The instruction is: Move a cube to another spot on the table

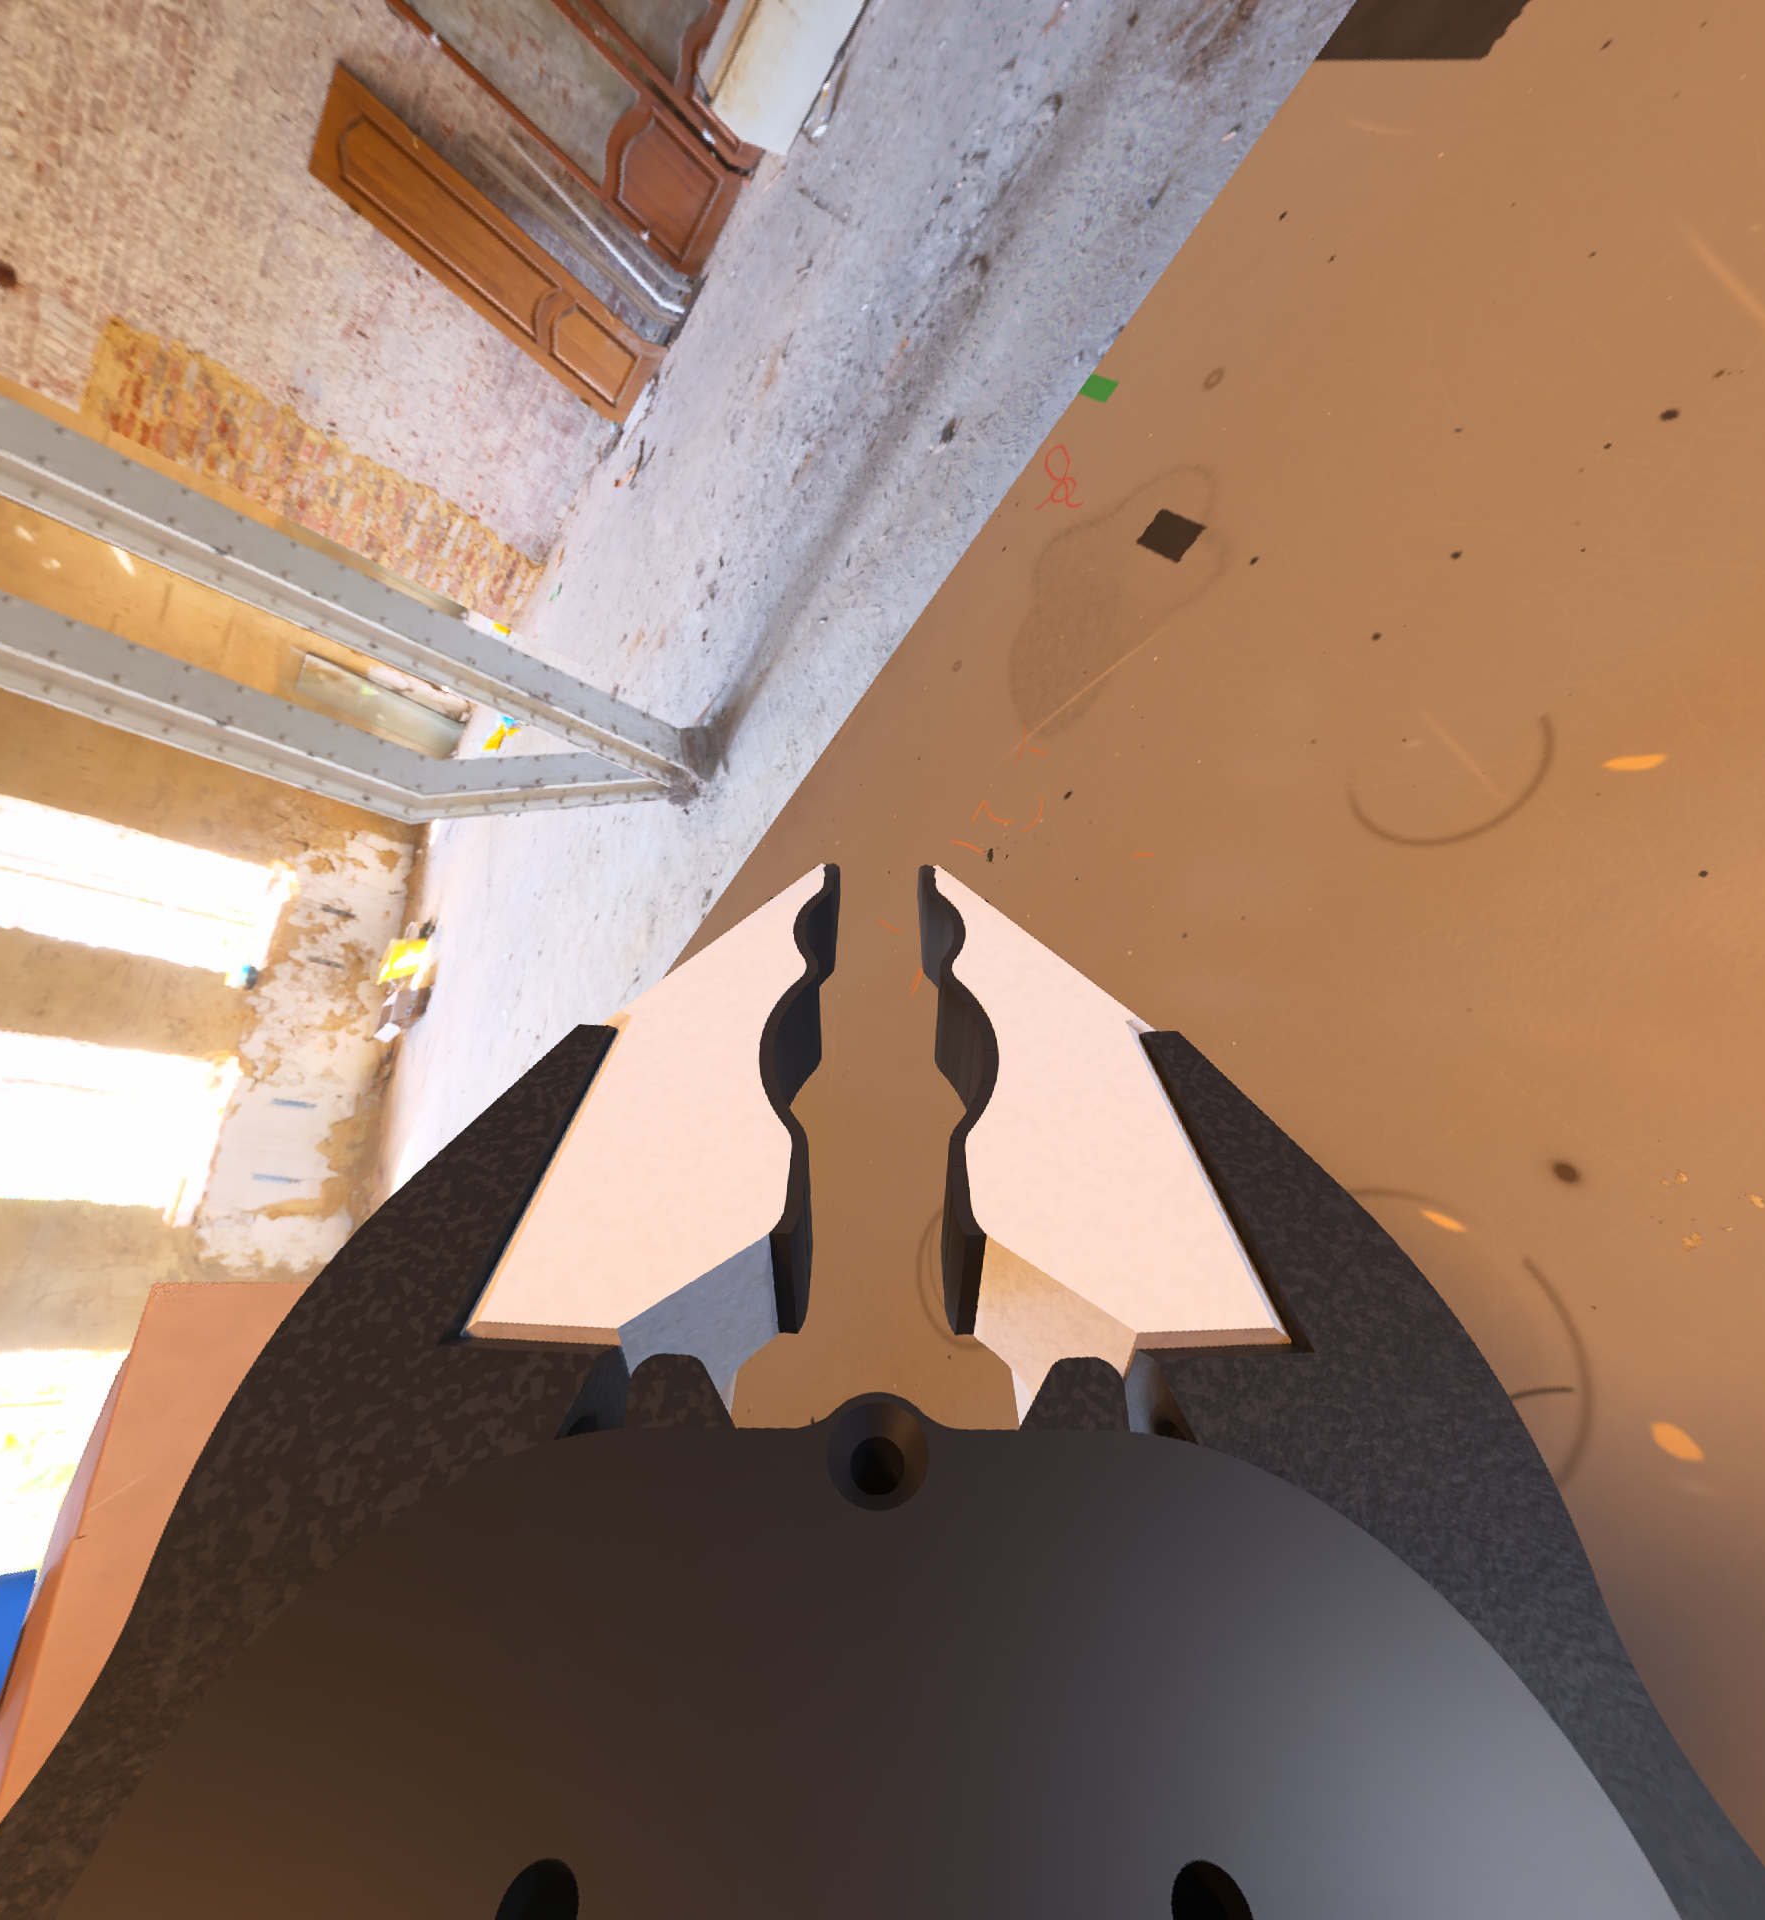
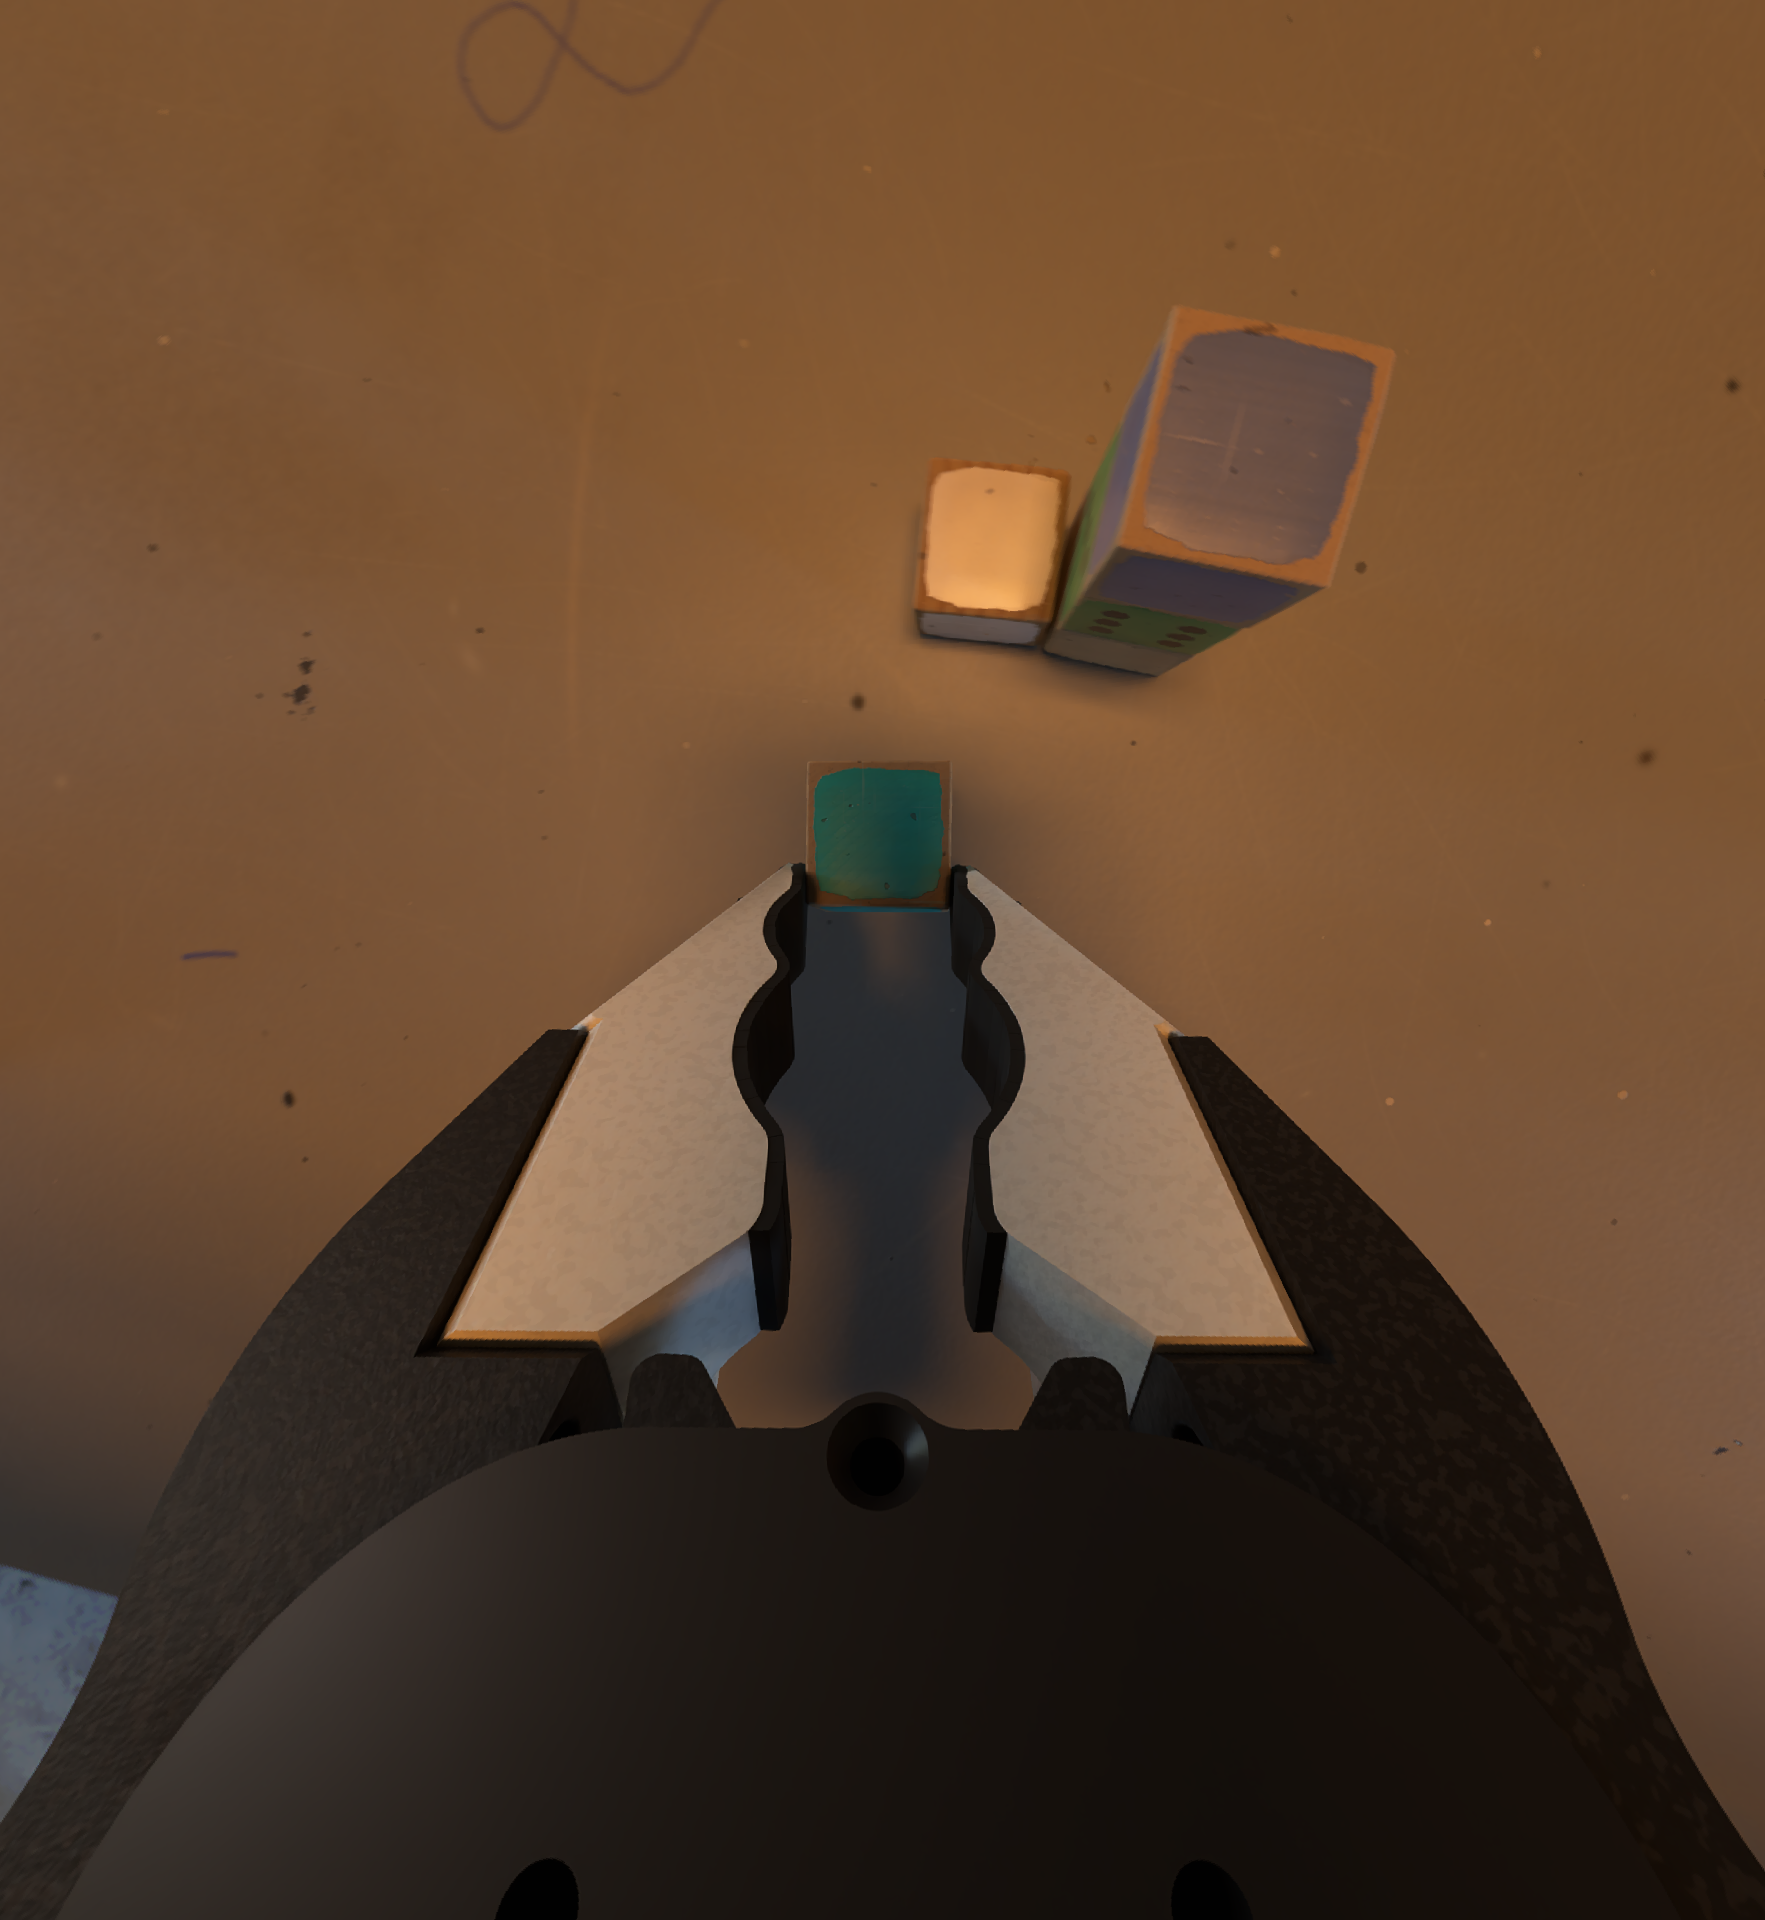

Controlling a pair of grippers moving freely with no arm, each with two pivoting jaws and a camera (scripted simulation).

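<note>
In the right wrist view a small teal-topped cube (image 2: 878,836) sits between the tips of my right gripper (image 2: 880,885). The fingertips (image 2: 961,883) press against its two sides, so the gripper is shut on it, just above the brown table (image 2: 338,520). I cannot tell whether the cube touches the table. My left gripper (image 1: 878,883) hangs over the table (image 1: 1377,935) near its edge. Its jaws stand a narrow gap apart with nothing between them.
A white-topped cube (image 2: 992,540) and a taller block with a grey-blue top (image 2: 1252,447) and green dotted sides stand just beyond the teal cube, to the right. In the left wrist view a small dark square (image 1: 1171,534) and a green patch (image 1: 1098,389) lie far off near the table edge.
</note>
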